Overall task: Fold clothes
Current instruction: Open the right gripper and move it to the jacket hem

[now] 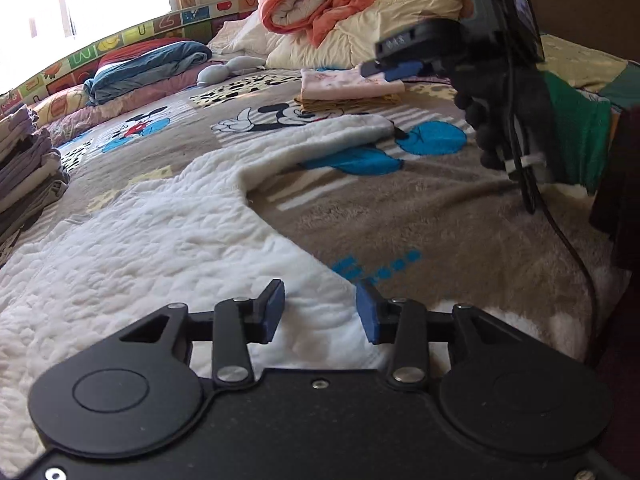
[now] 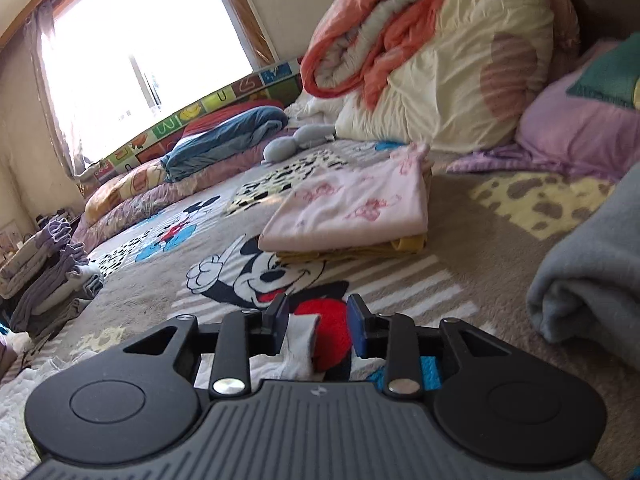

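A white fleecy garment [image 1: 168, 240] lies spread on the Mickey Mouse blanket [image 1: 400, 216], one sleeve stretching toward the far right. My left gripper [image 1: 320, 308] is open and empty, low over the garment's near edge. My right gripper [image 2: 316, 324] is open, hovering above the tip of the white sleeve [image 2: 296, 348]; it also shows in the left wrist view [image 1: 396, 68], held up at the right. A folded pink garment [image 2: 352, 208] sits on a folded yellow one [image 2: 400, 246] further back.
A stack of folded grey and purple clothes [image 1: 28, 168] stands at the left. Rolled orange and cream quilts [image 2: 432, 52] and a blue bundle [image 2: 224, 136] lie at the back. A grey blanket [image 2: 592, 272] is at the right. A cable [image 1: 568, 248] hangs from the right gripper.
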A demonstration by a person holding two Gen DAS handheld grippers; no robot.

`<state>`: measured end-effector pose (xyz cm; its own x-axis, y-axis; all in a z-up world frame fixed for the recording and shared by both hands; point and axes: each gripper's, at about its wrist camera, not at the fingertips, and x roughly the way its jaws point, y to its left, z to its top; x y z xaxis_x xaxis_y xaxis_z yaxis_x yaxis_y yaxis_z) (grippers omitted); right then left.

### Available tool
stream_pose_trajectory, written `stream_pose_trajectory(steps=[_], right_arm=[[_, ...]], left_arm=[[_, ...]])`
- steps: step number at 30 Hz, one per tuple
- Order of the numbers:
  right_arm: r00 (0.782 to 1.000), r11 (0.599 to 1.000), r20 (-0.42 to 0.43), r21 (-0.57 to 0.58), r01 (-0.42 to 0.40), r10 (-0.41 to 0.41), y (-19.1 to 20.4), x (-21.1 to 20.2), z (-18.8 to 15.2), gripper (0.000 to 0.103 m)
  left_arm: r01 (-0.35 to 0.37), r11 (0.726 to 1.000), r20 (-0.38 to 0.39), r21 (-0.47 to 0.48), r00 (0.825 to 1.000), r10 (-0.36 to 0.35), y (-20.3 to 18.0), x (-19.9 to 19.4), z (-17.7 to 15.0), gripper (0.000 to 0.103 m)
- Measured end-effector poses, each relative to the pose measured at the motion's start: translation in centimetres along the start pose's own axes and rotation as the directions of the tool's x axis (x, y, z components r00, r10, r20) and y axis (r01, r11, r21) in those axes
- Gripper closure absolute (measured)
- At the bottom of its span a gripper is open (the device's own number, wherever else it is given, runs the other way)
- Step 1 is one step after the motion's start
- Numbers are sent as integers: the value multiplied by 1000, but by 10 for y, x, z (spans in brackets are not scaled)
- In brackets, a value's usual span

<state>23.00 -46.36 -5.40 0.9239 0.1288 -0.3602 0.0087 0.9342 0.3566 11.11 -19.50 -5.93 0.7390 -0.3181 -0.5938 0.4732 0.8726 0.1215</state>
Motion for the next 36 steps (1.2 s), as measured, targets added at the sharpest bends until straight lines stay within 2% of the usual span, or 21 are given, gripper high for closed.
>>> stream_pose_trajectory(steps=[3, 5, 7, 9, 11, 13, 15, 16, 20, 22, 25, 27, 29, 30, 31, 33, 34, 36], right_arm=[[992, 981, -33, -146, -127, 124, 44, 1, -1, 70], [972, 944, -115, -238, -228, 206, 81, 12, -11, 74], [956, 914, -194, -301, -271, 219, 109, 27, -23, 74], [946, 912, -262, -310, -269, 191, 120, 43, -31, 74], [934, 934, -332, -274, -228, 131, 113, 58, -39, 74], [928, 953, -346, -209, -221, 140, 98, 59, -39, 77], [940, 960, -323, -213, -180, 104, 89, 50, -36, 84], [947, 963, -310, -218, -158, 85, 83, 45, -34, 85], [957, 992, -280, -65, -104, 82, 38, 39, -30, 97], [964, 994, -247, 70, -87, 102, 12, 39, -28, 97], [975, 957, -191, 285, -55, 113, -28, 35, -27, 93], [984, 923, -161, 384, -11, 79, -47, 32, -31, 90], [991, 901, -125, 433, 8, 51, -55, 25, -33, 87], [993, 907, -110, 421, 9, 41, -52, 22, -33, 82], [994, 931, -98, 365, -12, 51, -41, 18, -30, 82], [989, 979, -101, 183, -88, 108, -2, 13, -22, 82], [984, 987, -111, 93, -132, 142, 20, 11, -21, 82], [958, 967, -153, -39, -251, 243, 65, 9, -26, 82]], left_arm=[[0, 1000, -8, 1, 1000, 0, -4, 0, -8, 65], [0, 1000, -13, 2, 1000, 0, -7, 0, -13, 64], [0, 1000, -18, 3, 1000, 0, -10, 0, -19, 64], [0, 1000, -24, 4, 1000, 0, -12, 1, -24, 64], [2, 1000, -23, 2, 1000, -2, -13, 1, -27, 64], [9, 1000, -19, -8, 1000, -9, -11, 1, -29, 64], [18, 1000, -15, -22, 1000, -18, -8, 1, -30, 64], [21, 999, -12, -26, 1000, -22, -7, 0, -30, 64], [25, 999, -2, -28, 1000, -25, -7, -1, -32, 64], [26, 999, 2, -29, 1000, -26, -7, -2, -33, 64], [29, 999, 12, -33, 1000, -29, -7, -1, -34, 64], [28, 999, 17, -36, 999, -27, -7, -1, -34, 64], [23, 999, 22, -36, 1000, -22, -8, -2, -35, 63], [19, 999, 24, -36, 1000, -18, -8, -2, -36, 63], [15, 999, 27, -36, 1000, -14, -9, -2, -36, 63], [3, 999, 32, -35, 999, -2, -10, -3, -37, 63], [-3, 1000, 36, -28, 999, 4, -12, -4, -37, 63], [-14, 1000, 43, -16, 999, 15, -14, -4, -38, 63]])
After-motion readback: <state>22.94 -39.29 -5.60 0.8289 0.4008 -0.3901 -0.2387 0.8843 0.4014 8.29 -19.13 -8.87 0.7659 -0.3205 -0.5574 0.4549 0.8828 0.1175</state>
